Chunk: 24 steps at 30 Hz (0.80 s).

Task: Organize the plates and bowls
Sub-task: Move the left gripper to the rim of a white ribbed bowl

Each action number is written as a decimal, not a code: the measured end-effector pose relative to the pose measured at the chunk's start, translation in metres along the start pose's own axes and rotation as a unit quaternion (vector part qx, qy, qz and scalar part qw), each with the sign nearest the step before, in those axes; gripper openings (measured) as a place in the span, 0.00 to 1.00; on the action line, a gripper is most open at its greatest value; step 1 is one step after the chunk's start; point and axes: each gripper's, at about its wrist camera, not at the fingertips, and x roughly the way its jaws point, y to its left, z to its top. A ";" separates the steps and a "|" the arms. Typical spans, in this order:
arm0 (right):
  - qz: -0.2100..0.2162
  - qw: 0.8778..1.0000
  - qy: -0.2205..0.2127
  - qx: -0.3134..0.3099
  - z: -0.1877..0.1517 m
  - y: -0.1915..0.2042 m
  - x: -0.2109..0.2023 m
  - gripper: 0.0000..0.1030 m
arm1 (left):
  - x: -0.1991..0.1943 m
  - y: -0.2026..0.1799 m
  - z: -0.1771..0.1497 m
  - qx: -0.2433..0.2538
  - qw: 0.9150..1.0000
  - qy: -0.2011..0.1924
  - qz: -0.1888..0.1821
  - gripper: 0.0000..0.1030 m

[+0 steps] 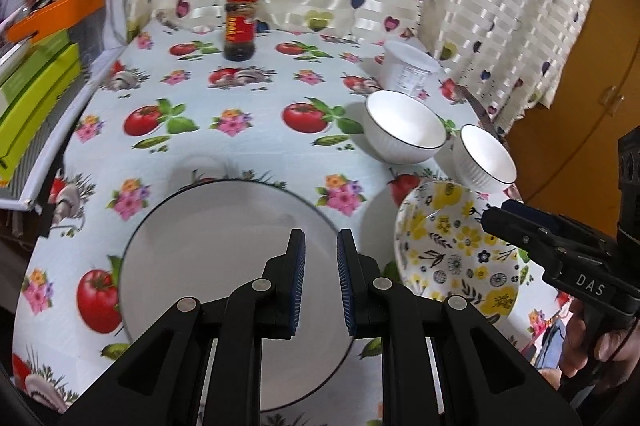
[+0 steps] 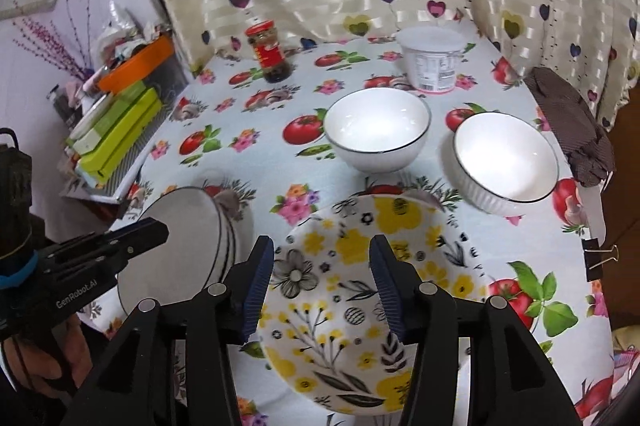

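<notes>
Crockery spread over a tomato-print table [image 2: 248, 162]. Floral bowl [image 2: 352, 306] at lower centre of the right wrist view, stack of white plates [image 2: 180, 238] at lower left, rear white bowl [image 2: 376, 126] at centre, side white bowl [image 2: 506, 158] at centre right.

Right gripper [image 2: 324, 286] released above the floral bowl, jaws spread wide, nothing pinched. Left gripper [image 1: 321, 282] above the plate stack at lower centre of the left wrist view, pads parted by a narrow gap, nothing between them.

Likely step in hand: taking up the floral bowl.
- Lower onto the near rim with one pad inside the wall and one outside.
- Close slowly and squarely, since glazed ware probably slips under a skewed pinch.
- Lift straight up before carrying sideways.
- Keep clear of the side white bowl just beyond.
- Hold the left gripper off the plates meanwhile.

Seen only from the left wrist:
- Floral bowl [image 1: 452, 250] tilted, with something pale and plate-like showing beside its left rim.
- Right gripper [image 1: 496, 218] from the side, tip close to that bowl's right rim. Cannot tell whether touching.

Seen only from the right wrist:
- Several stacked rims along the plates' edge.
- Brown cloth [image 2: 572, 130] at the right table edge.
- Binder clip [image 2: 600, 258] below it.
</notes>
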 end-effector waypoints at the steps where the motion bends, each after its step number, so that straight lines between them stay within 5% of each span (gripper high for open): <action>1: -0.005 1.000 0.000 0.004 0.002 -0.004 0.000 0.48 | 0.002 -0.002 0.002 0.002 1.000 0.001 -0.002 0.16; 24: -0.009 0.998 0.025 0.058 0.048 -0.053 0.043 0.48 | 0.050 -0.019 0.075 0.012 0.999 0.021 -0.043 0.16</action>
